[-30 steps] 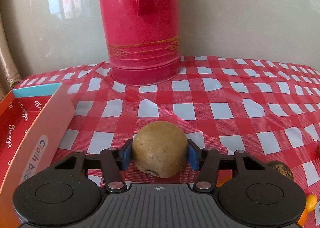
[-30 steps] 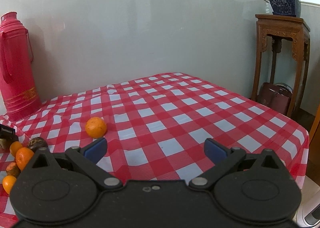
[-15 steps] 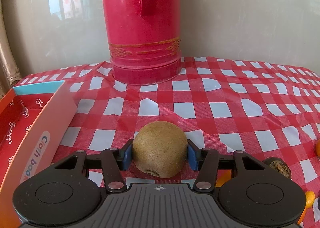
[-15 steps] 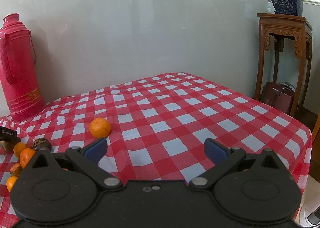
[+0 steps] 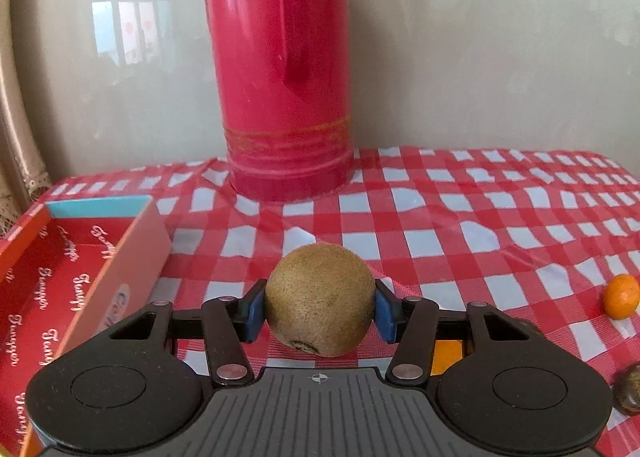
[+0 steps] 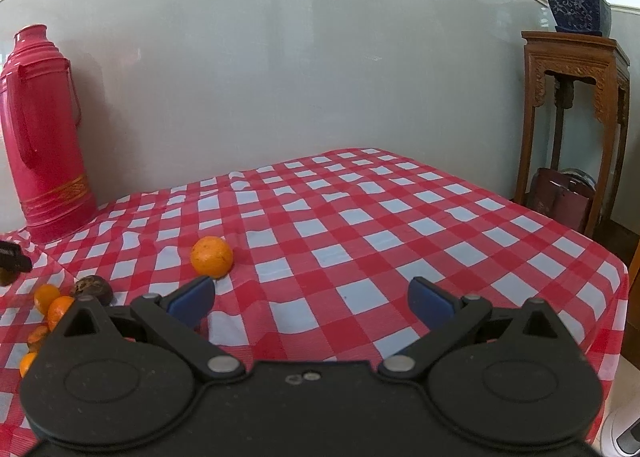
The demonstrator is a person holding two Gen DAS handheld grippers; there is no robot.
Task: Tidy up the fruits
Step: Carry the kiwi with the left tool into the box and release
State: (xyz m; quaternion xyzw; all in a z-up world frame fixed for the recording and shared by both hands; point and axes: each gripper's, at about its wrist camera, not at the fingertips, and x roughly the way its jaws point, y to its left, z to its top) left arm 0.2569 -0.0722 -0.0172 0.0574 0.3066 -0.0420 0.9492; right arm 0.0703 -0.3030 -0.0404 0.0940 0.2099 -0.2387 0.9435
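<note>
Left wrist view, from left to right. The open red box [image 5: 60, 289] lies at the left edge, its printed interior visible and its near wall just beside the left gripper [image 5: 320, 309]. That gripper is clamped on the kiwi [image 5: 320, 299], both blue pads pressed against its flanks, the fruit clear of the checked tablecloth [image 5: 460, 225]. Behind stands the red thermos [image 5: 280, 77]; 1 orange [image 5: 621, 295] lies at the far right. Compared with 1.0 s ago, the thermos base and the cloth sit lower in the frame and more of the box interior shows, so the gripper has probably risen, carrying the kiwi. Judged stage: transport toward the box, release not yet made.

Right wrist view, from left to right. A cluster of small oranges [image 6: 50, 307] and 1 dark fruit [image 6: 93, 287] lie at the left; 1 larger orange sits just beyond the left pad. The right gripper [image 6: 310, 299] is spread wide and empty above the cloth. It has shifted slightly nearer that orange, probably its next target.
</note>
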